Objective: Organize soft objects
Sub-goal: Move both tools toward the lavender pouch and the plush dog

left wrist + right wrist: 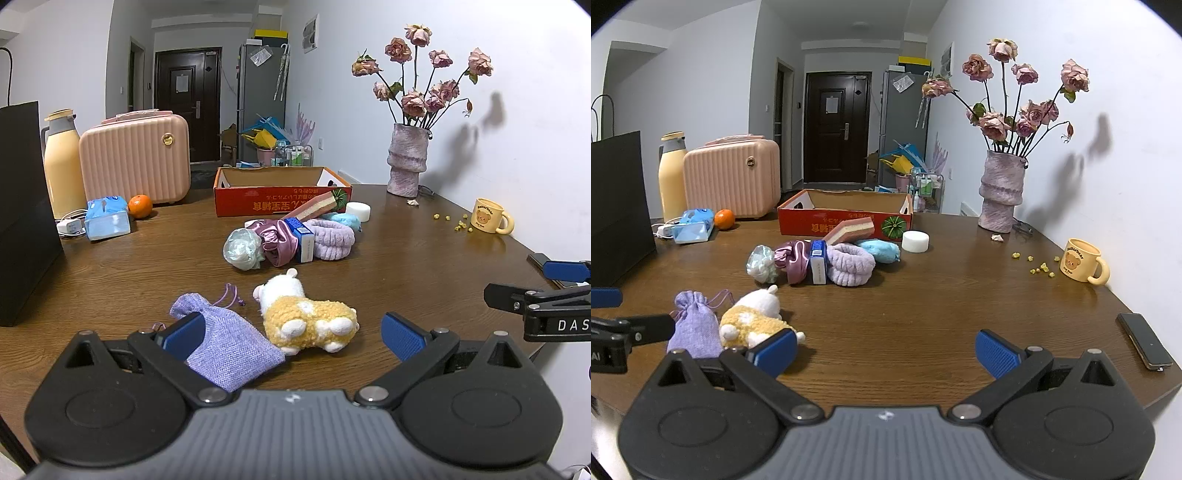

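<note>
A yellow and white plush toy [306,317] [753,317] lies on its side on the brown table, beside a lilac drawstring pouch [229,343] [692,325]. My left gripper [293,338] is open, low over the table, with pouch and plush just ahead between its blue pads. My right gripper [886,350] is open over bare wood, right of the plush. Farther back lies a pile: a clear shower cap [242,249] [761,264], purple satin scrunchie [279,240] [794,258], lilac fluffy headband [334,240] [849,264], blue box [301,238], blue puff [881,251] and layered sponge [851,229]. Behind it stands an open red cardboard box [280,199] [846,218].
At the back left stand a pink case [136,158], a yellow thermos [62,162], an orange [140,206], a tissue pack [107,218] and a black bag [26,210]. A vase of dried roses [406,162], a yellow mug [1082,266] and a phone [1145,341] are at the right.
</note>
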